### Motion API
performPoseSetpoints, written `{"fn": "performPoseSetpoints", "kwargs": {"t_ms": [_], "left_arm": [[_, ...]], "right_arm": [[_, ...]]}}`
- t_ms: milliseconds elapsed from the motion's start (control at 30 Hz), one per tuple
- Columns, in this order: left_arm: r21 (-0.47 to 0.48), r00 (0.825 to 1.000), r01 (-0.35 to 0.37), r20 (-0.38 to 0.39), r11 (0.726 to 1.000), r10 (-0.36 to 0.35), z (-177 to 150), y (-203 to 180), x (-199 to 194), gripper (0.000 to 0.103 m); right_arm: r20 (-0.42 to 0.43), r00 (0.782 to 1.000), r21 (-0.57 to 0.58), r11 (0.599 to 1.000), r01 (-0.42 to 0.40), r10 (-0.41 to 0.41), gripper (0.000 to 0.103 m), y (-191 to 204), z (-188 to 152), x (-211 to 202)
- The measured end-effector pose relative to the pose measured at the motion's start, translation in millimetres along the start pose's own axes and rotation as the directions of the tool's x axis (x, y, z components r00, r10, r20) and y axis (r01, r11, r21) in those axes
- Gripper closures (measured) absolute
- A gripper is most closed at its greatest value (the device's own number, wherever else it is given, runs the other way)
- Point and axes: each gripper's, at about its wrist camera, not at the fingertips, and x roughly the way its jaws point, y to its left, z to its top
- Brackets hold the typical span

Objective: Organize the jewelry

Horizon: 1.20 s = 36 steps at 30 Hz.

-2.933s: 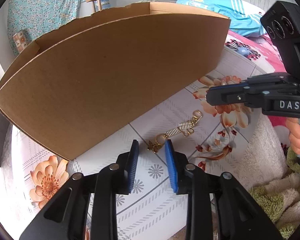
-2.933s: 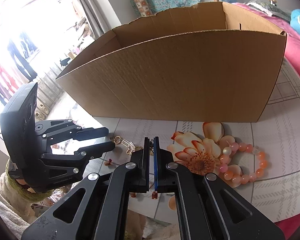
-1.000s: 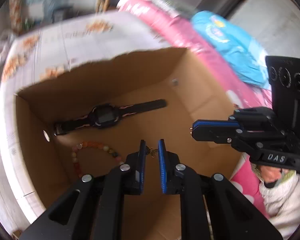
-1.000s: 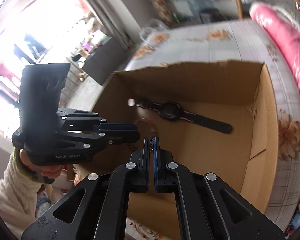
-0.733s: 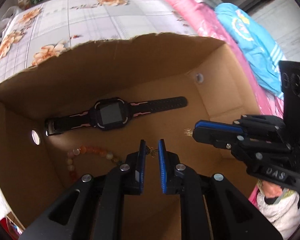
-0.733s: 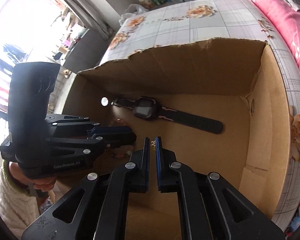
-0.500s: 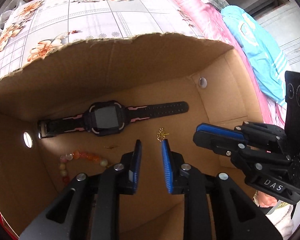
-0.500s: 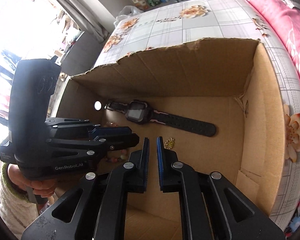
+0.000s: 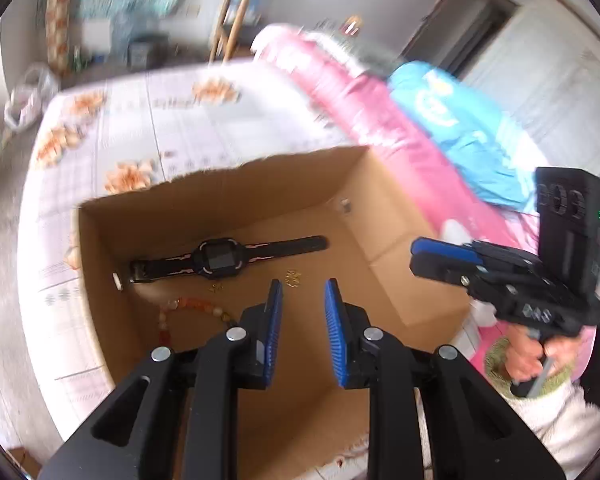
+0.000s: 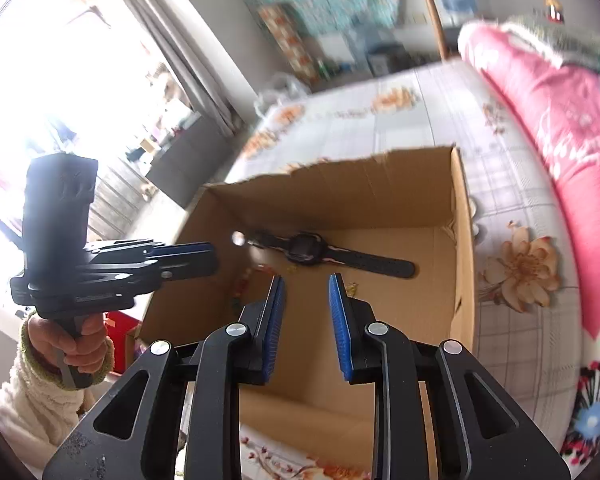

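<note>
Lettering on right tongs [image 9: 414,257] blurred, unreadable.

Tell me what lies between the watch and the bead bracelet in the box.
In the left wrist view, a small gold piece lies on the cardboard between watch and bead bracelet.

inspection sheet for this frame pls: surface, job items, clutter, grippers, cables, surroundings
Surface: floral tiled cloth under a cardboard box.
Job's things: in the box lie a black watch, a bead bracelet and small gold pieces.
Clutter: nothing seen.
Grippers: left gripper and right gripper open above the box, nothing between the jaws, which have just been opening.
Cables: nothing seen.
Surroundings: pink bedding, bright window.
</note>
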Motion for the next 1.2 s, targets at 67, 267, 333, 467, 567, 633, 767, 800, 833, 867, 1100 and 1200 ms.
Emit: {"fn": "performPoseSetpoints", "kwargs": {"t_ms": [67, 267, 333, 467, 567, 633, 767, 800, 833, 867, 1100, 1200], "left_arm": [[0.029, 0.998, 0.012, 0.058, 1.000, -0.014, -18, -8, -22, 0.082], [0.084, 0.970, 0.005, 0.240, 0.996, -0.025, -94, -31, -78, 0.077], [0.075, 0.959, -0.006, 0.284, 0.997, -0.016, -125, -33, -84, 0.076], [0.026, 0.967, 0.024, 0.254, 0.999, -0.029, -166, -32, -56, 0.074], [0.032, 0.981, -0.050, 0.191, 0.998, 0.043, -185, -35, -19, 0.074], [0.067, 0.982, -0.116, 0.159, 0.991, 0.105, -194, -38, 4, 0.074], [0.146, 0.968, -0.236, 0.125, 0.961, 0.219, -199, -44, 41, 0.074], [0.158, 0.966, -0.244, 0.121, 0.957, 0.227, -200, -44, 47, 0.074], [0.174, 0.966, -0.248, 0.117, 0.953, 0.230, -200, -45, 53, 0.074], [0.182, 0.966, -0.249, 0.116, 0.951, 0.231, -199, -45, 56, 0.074], [0.262, 0.957, -0.284, 0.135, 0.922, 0.257, -200, -55, 72, 0.074], [0.286, 0.960, -0.277, 0.131, 0.917, 0.249, -198, -60, 75, 0.082]], "right_arm": [[0.050, 0.998, -0.025, 0.999, -0.024, 0.026, 0.078, 8, -14, -19], [0.152, 0.979, -0.064, 0.990, -0.127, 0.135, 0.078, 29, -70, -50], [0.163, 0.973, -0.060, 0.986, -0.154, 0.162, 0.078, 32, -91, -51], [0.108, 0.980, -0.010, 0.986, -0.166, 0.166, 0.078, 31, -126, -29], [0.018, 0.993, 0.048, 0.992, -0.120, 0.119, 0.078, 28, -148, 5], [-0.027, 0.997, 0.063, 0.996, -0.066, 0.068, 0.080, 26, -157, 23], [-0.068, 0.997, 0.070, 0.997, 0.035, -0.031, 0.082, 24, -165, 47], [-0.067, 0.997, 0.068, 0.997, 0.043, -0.038, 0.082, 24, -165, 49], [-0.063, 0.997, 0.063, 0.997, 0.049, -0.045, 0.083, 25, -164, 50], [-0.062, 0.997, 0.058, 0.997, 0.057, -0.053, 0.083, 26, -163, 52], [-0.058, 0.995, 0.049, 0.995, 0.081, -0.078, 0.083, 32, -170, 56], [-0.055, 0.995, 0.055, 0.995, 0.082, -0.079, 0.083, 30, -169, 53]]}}
